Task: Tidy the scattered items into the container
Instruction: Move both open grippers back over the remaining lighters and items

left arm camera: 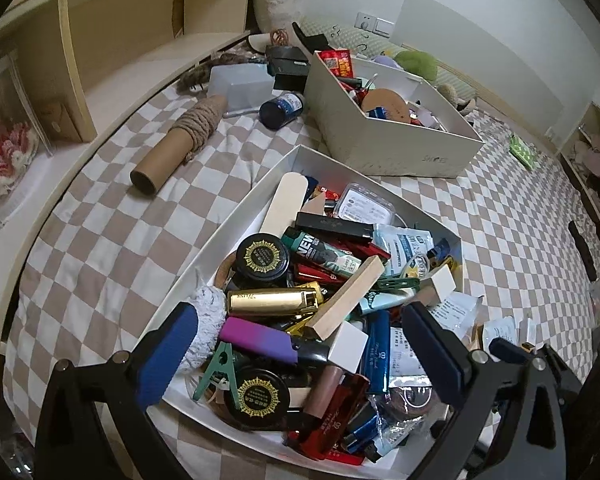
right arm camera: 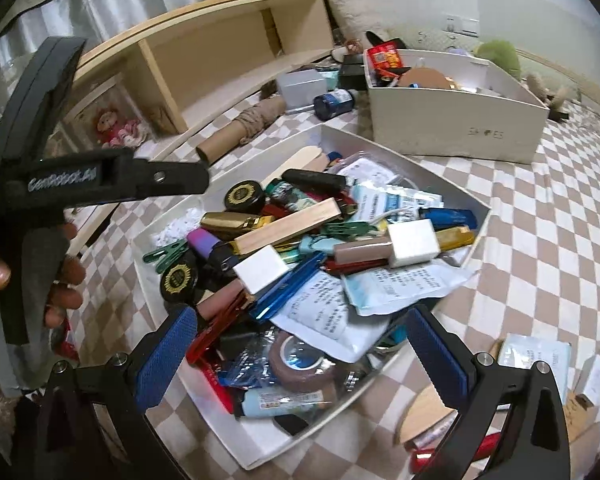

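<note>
I see a white tray (left arm camera: 256,200) heaped with lighters and clips beneath my fingers (left arm camera: 172,344), both grippers released, box (right arm camera: 456,136) beyond marked "SHOES"

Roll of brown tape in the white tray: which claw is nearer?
Right. The right claw hangs open directly over the roll of brown tape; the left claw, also open, sits above the purple tube, tape at its right finger.

Two white boxes (left arm camera: 380,148) (left arm camera: 236,216) sit beyond the fingers, the nearer holding two black gold-crested jar lids (left arm camera: 262,258) (left arm camera: 260,398), two white blocks (right arm camera: 260,270) (right arm camera: 414,242) and two green clothes pegs (right arm camera: 166,254) (right arm camera: 346,229).
</note>
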